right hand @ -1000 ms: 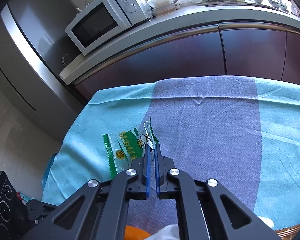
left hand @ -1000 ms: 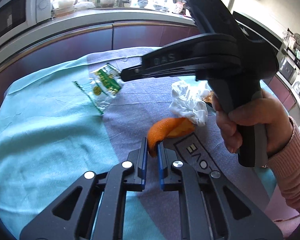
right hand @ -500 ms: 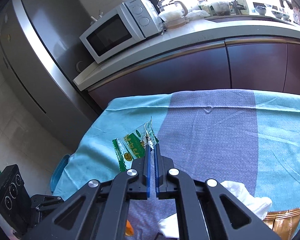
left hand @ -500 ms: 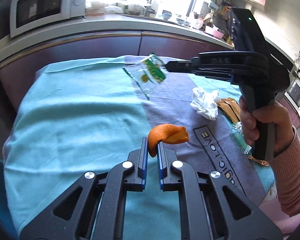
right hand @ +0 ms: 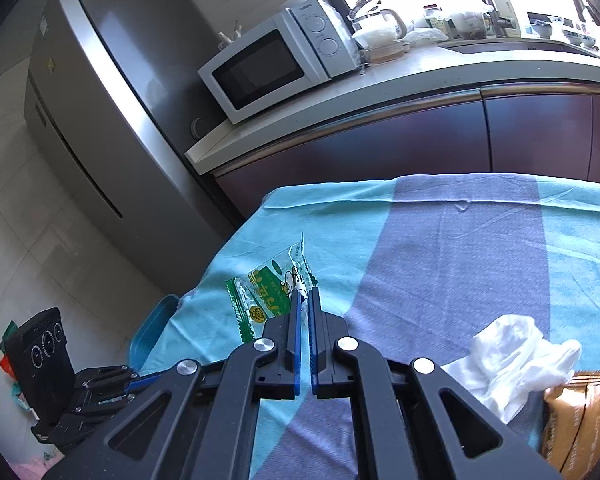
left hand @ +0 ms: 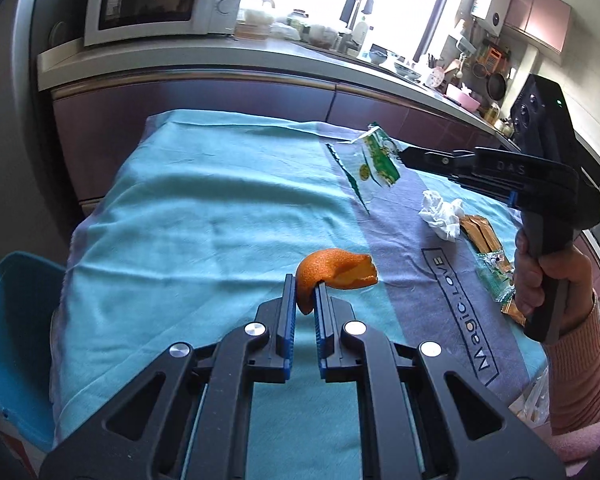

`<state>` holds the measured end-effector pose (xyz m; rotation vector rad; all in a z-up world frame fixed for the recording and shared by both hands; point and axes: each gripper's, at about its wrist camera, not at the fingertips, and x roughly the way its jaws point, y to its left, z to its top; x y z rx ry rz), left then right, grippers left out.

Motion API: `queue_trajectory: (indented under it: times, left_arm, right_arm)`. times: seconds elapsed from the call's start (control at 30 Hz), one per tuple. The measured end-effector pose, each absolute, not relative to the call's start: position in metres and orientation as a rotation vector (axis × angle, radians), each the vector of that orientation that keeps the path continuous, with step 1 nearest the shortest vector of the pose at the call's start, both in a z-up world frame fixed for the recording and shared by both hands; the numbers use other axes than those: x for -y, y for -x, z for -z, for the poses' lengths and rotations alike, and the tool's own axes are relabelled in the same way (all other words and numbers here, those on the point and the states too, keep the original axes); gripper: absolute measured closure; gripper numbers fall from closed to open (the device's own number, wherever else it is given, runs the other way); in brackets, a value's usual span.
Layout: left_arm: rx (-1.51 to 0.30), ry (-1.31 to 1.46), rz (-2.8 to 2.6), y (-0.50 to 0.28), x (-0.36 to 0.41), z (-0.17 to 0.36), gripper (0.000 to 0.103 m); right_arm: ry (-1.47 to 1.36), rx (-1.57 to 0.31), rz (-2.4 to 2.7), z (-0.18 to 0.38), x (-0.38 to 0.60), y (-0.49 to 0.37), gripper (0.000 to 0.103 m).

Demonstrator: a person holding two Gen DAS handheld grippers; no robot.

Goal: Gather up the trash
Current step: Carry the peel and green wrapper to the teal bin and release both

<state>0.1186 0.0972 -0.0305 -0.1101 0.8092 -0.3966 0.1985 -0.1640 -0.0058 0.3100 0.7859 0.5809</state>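
Note:
My left gripper point(left hand: 303, 285) is shut on an orange peel point(left hand: 332, 273) and holds it above the teal cloth. My right gripper point(right hand: 304, 295) is shut on a green and clear snack wrapper point(right hand: 270, 286), lifted above the table; the wrapper also shows in the left wrist view point(left hand: 376, 158) at the right gripper's tips point(left hand: 405, 154). A crumpled white tissue point(left hand: 442, 214) and brown packets point(left hand: 482, 234) lie on the grey stripe; the tissue point(right hand: 512, 354) lies right of the right gripper.
A blue bin point(left hand: 10, 332) stands at the table's left end, also seen in the right wrist view point(right hand: 152, 330). A small green wrapper point(left hand: 494, 276) lies near the right hand. A counter with a microwave point(left hand: 160, 0) runs behind the table point(left hand: 188, 208).
Both grippers have lifted and swung left with their loads. The wrapper is off the cloth. The blue bin has come into view.

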Motion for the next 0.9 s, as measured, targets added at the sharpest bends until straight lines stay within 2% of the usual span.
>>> queue_trajectory:
  times: [0.9]
  left_arm:
    - [-0.754, 0.288, 0.193, -0.064, -0.199, 0.031, 0.094]
  right_arm:
    - [-0.300, -0.819, -0.741, 0.012, 0.088, -0.162, 0.100]
